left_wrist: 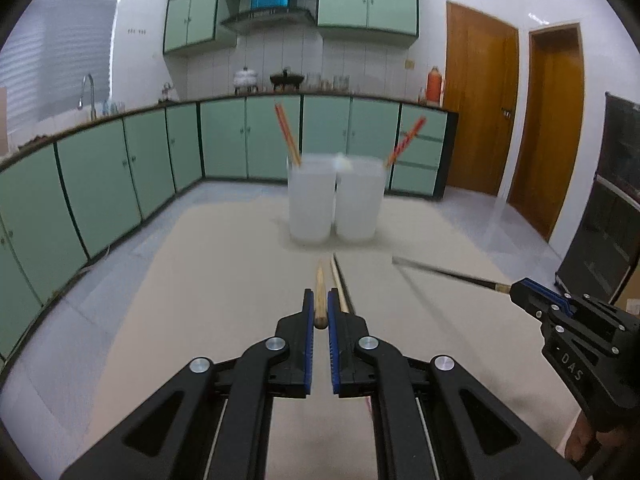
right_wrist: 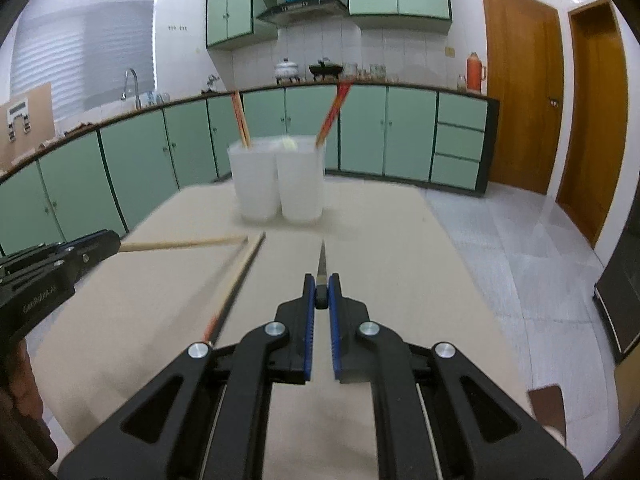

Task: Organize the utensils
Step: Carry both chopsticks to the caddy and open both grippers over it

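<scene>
My left gripper [left_wrist: 319, 305] is shut on a light wooden chopstick [left_wrist: 319, 292] that points forward; it also shows in the right wrist view [right_wrist: 180, 244]. My right gripper [right_wrist: 321, 289] is shut on a dark chopstick [right_wrist: 321, 264], seen from the left wrist view [left_wrist: 448, 273] with the gripper [left_wrist: 516, 292] at the right. Another dark chopstick [left_wrist: 340, 280] lies on the beige table [left_wrist: 200, 280], beside my left fingers. Two translucent white cups [left_wrist: 312, 204] [left_wrist: 358, 204] stand side by side ahead, each holding red-orange chopsticks [left_wrist: 287, 134] [left_wrist: 404, 142].
The table's left edge drops to a tiled floor [left_wrist: 132, 240]. Green cabinets [left_wrist: 120, 176] line the far wall. Wooden doors [left_wrist: 480, 100] stand at the right. A dark cabinet [left_wrist: 608, 208] is at the far right.
</scene>
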Tool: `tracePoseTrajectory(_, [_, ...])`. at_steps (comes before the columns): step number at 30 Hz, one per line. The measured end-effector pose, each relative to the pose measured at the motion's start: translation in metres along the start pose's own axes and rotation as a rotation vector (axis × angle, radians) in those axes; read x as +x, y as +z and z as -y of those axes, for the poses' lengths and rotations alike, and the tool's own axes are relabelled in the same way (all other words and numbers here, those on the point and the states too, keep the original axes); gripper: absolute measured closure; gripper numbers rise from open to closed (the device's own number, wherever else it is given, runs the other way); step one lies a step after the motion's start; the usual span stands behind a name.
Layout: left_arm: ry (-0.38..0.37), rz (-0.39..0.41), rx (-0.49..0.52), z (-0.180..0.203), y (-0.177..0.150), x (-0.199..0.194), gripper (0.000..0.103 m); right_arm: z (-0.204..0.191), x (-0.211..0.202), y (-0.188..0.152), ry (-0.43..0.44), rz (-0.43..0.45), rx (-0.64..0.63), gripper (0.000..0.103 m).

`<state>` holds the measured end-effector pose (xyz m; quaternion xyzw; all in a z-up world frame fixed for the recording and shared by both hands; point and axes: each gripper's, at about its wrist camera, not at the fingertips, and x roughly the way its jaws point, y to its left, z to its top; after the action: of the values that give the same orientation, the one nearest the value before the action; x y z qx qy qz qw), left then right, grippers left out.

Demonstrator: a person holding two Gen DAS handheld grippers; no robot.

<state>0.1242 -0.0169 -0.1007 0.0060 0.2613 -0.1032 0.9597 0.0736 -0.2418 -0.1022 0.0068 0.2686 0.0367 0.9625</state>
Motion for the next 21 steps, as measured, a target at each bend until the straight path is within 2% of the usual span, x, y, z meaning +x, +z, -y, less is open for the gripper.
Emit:
tracePoseTrajectory(9, [-0.043,0.116,0.016,-0.006,0.059,-0.006,0.097,0.016,-0.007,0.074,0.085,0.059,0.031,0.097])
tracePoseTrajectory(15, [-0.091,0.154,0.017,-0.01,0.094,-0.005,0.097,0.033,0.007,0.123,0.181,0.014,0.094,0.097])
tracePoseTrajectory(21, [-0.116,0.178,0.021,-0.011,0.114,-0.007,0.097,0.034,0.014,0.156,0.234,0.0,0.098,0.097])
